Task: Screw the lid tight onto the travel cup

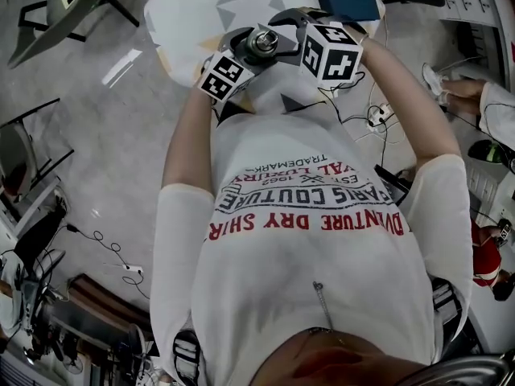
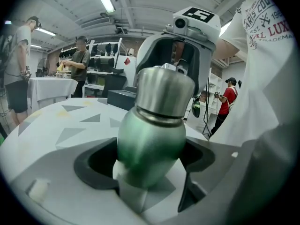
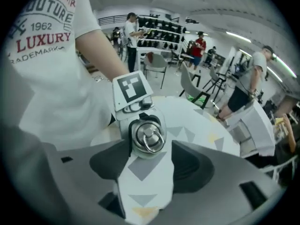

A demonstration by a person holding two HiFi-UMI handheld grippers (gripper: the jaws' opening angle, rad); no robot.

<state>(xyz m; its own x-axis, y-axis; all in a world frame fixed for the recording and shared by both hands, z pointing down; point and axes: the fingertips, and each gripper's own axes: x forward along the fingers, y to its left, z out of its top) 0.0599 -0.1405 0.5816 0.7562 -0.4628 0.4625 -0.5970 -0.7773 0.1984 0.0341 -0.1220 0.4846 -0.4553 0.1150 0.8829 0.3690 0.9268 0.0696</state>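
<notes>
A green metal travel cup (image 2: 149, 142) with a brushed steel lid (image 2: 164, 90) is clamped by its lower body in the left gripper (image 2: 147, 165) and held in the air over the white, triangle-patterned counter (image 2: 61, 125). The lid sits on the cup's neck. A small steel ring (image 3: 150, 138) lies on its top, which points away from that gripper.

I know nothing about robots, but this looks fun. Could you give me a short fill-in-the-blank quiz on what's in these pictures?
1. The left gripper is shut on the cup, whose body is ___.
2. On top of the steel lid sits a metal ___.
3. The white cloth below is printed with grey ___.

Missing words: green; ring; triangles.
</notes>
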